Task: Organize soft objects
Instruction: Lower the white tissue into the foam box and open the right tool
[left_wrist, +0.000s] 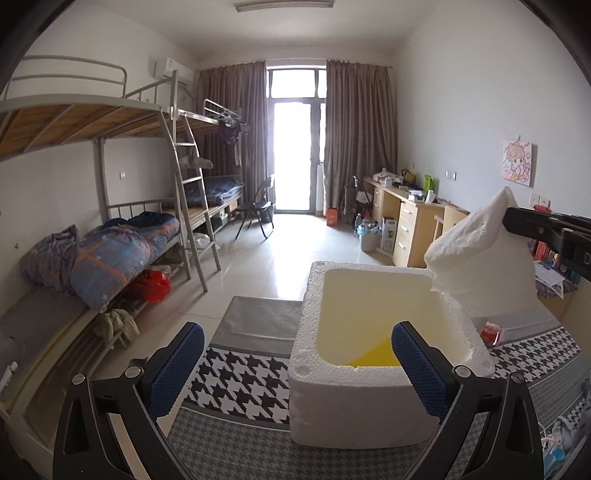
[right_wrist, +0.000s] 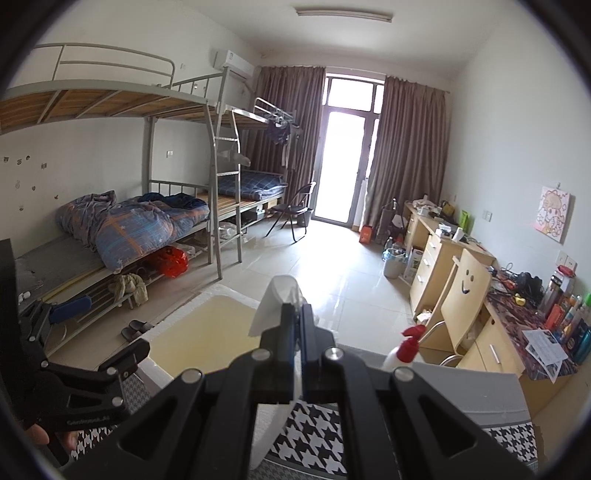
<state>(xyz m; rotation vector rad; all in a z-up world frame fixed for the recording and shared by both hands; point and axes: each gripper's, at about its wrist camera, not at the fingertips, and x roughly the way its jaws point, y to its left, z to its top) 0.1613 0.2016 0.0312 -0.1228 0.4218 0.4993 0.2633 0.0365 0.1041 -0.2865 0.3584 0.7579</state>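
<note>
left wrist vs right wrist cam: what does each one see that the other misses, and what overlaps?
Left wrist only: the yellow sheet lying in the bottom of the foam box, and the open left gripper with nothing between its pads.

Right wrist only: the red-capped spray bottle, the smiley-face chair, and slippers on the floor.

Both: the box, the white foam piece pinched in the shut right gripper, the houndstooth cloth, bunk beds.
</note>
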